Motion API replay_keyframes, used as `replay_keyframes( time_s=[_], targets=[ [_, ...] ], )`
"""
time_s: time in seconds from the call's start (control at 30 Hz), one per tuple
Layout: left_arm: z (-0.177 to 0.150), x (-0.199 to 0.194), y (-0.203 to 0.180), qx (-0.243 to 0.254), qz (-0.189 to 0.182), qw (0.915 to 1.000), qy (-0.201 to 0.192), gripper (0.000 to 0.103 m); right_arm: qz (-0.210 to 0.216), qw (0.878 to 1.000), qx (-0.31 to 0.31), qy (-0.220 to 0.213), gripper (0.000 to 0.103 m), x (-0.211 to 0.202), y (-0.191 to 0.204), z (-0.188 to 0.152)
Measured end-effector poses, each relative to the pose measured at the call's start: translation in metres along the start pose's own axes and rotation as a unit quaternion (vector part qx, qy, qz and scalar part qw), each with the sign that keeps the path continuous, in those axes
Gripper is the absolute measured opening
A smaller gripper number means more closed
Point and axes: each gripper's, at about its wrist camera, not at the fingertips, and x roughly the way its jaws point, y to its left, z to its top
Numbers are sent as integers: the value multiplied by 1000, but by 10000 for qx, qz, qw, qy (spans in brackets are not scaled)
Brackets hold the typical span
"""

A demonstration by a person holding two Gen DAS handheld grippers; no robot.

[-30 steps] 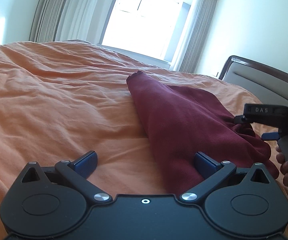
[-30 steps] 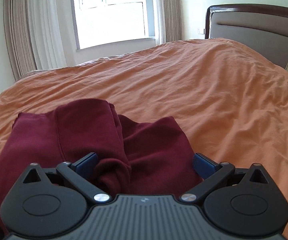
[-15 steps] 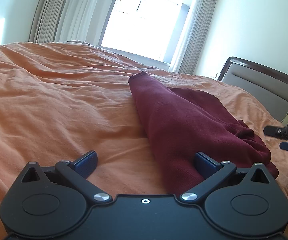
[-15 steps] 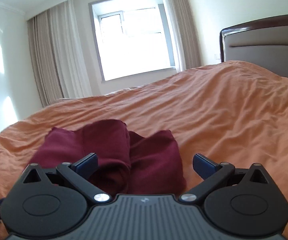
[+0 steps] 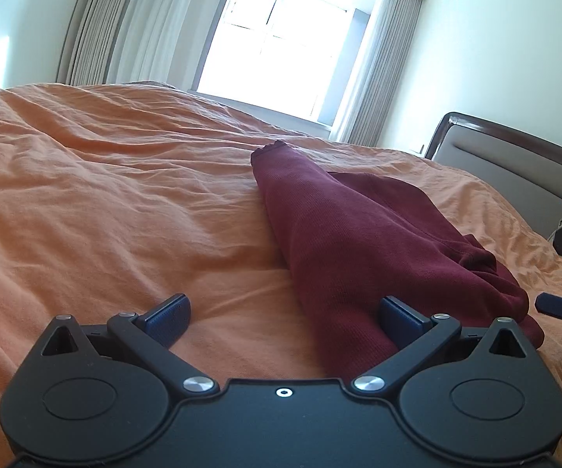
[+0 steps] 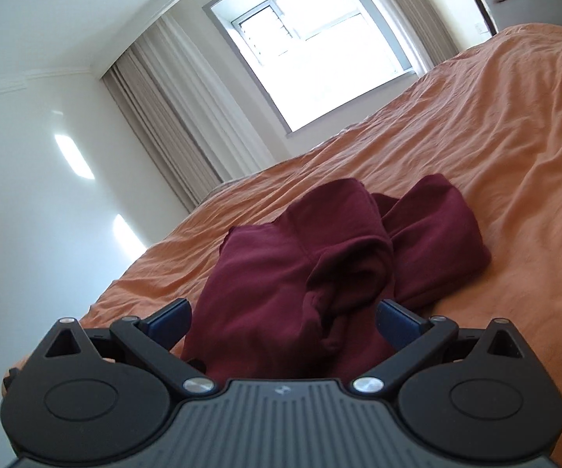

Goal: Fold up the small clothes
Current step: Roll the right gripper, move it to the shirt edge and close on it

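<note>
We see a bright window flanked by pale curtains and plain white walls. A bed (orange cover, rumpled) meets a dark-framed padded headboard.

matt ribbed maroon cloth garment on a wrinkled orange cotton-like bedsheet; glossy dark wooden headboard.
</note>
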Motion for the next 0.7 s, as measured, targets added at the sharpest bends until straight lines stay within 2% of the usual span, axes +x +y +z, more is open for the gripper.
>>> replay_keyframes(
  time_s=[0.07, 0.17, 0.23, 0.37, 0.53, 0.7],
  targets=[
    [0, -1, 0, 3, 1, 10000, -8, 103, -68, 9997, 92, 209, 100, 15, -2, -1],
    [-1, -1, 0, 3, 1, 10000, -10, 103, 42, 9970, 669, 379, 100, 34, -14, 2],
    [-1, 0, 0, 3, 0, 10000, -11, 103, 140, 9951, 941, 270, 100, 43, -20, 6],
    [-1, -1, 0, 5, 0, 10000, -10, 103, 26, 9920, 1258, 1, 100, 58, -25, 15],
    [1, -2, -1, -8, 32, 10000, 12, 102, -346, 9907, 1272, -322, 82, 71, -28, 17],
    [23, -8, -7, -37, -6, 9998, 211, 102, -404, 9848, 1594, -568, 79, 76, -38, 18]
  ],
)
